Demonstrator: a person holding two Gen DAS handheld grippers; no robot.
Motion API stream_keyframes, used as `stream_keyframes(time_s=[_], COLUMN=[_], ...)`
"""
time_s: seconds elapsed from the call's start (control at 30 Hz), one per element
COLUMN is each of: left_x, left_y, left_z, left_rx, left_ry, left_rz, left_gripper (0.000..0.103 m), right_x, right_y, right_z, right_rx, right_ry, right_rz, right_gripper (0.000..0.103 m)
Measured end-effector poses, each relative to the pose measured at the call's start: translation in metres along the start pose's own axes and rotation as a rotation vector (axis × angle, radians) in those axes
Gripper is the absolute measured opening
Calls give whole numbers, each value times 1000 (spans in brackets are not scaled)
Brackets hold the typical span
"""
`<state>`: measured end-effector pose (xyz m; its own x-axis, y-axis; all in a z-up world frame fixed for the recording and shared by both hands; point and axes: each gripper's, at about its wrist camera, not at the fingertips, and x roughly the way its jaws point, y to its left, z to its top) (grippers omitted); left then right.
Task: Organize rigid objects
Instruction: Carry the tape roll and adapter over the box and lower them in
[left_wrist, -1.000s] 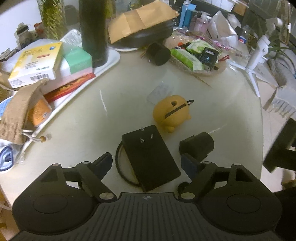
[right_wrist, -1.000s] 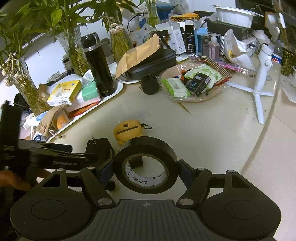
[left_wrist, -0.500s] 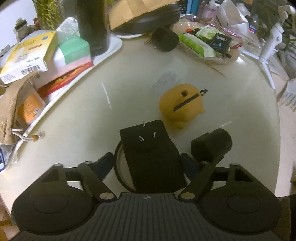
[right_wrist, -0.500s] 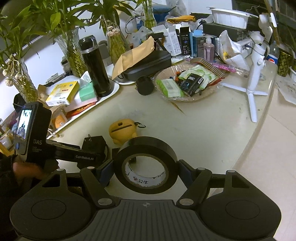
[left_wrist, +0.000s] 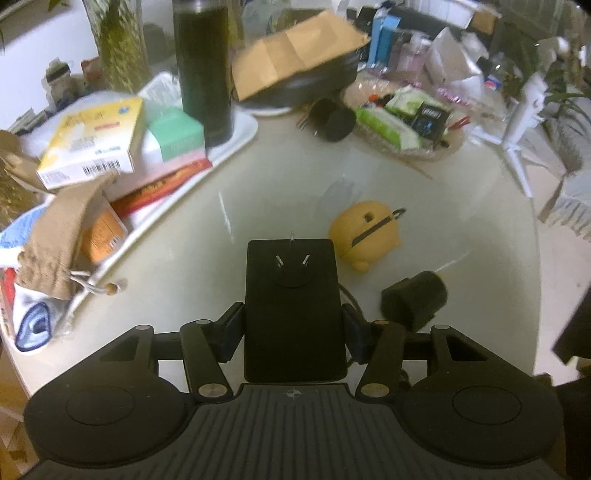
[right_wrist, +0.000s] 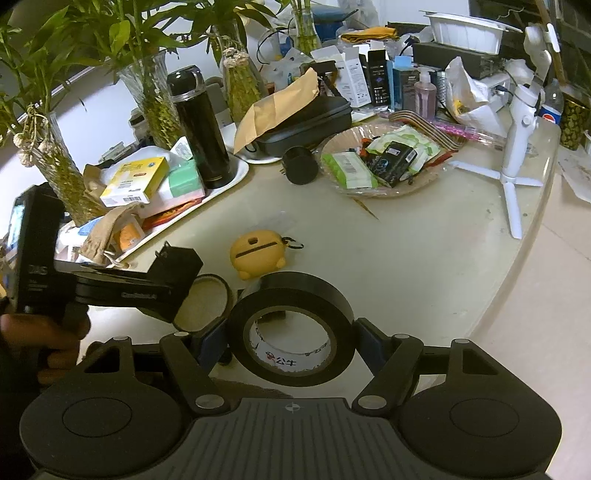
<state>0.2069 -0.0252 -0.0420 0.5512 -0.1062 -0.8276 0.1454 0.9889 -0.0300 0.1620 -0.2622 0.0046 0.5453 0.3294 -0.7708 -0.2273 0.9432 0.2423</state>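
My left gripper (left_wrist: 293, 328) is shut on a flat black power adapter (left_wrist: 293, 306) with plug prongs on its upper face, lifted off the table. In the right wrist view the adapter (right_wrist: 173, 267) hangs above a black ring (right_wrist: 205, 304) on the table. My right gripper (right_wrist: 291, 343) is shut on a roll of black tape (right_wrist: 291, 325) held above the table. A yellow pig-shaped case (left_wrist: 364, 232) and a small black cylinder (left_wrist: 413, 295) lie just ahead of the left gripper.
A white tray (right_wrist: 236, 177) at the left holds boxes, a black flask (right_wrist: 201, 127) and a burlap pouch. A glass dish (right_wrist: 384, 164) of packets, a black case under a brown envelope (right_wrist: 284, 107) and a white tripod (right_wrist: 517, 147) stand further back. The table edge curves at the right.
My left gripper closed on the power adapter and lifted it off the ring. The right gripper kept its hold on the tape roll and barely moved.
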Motion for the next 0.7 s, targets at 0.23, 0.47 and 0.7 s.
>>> stream_keyframes(time_s=[0.23,0.47,0.7], left_x=[-34,-63,-87], left_y=[0,1,0], left_z=[-6,-14,-29], left_rx=[21,18,24], left_ry=[-50,-86,-106], left_rz=[-34,-53,-82], left_gripper=[54,54,54], right_x=[-6,-13,-20], right_y=[12,19,26], right_z=[-2,-5,-11], right_rx=[-27,-30,-50], right_ry=[6,14,22], right_rz=[9,19,29], right_gripper=[76,76,76])
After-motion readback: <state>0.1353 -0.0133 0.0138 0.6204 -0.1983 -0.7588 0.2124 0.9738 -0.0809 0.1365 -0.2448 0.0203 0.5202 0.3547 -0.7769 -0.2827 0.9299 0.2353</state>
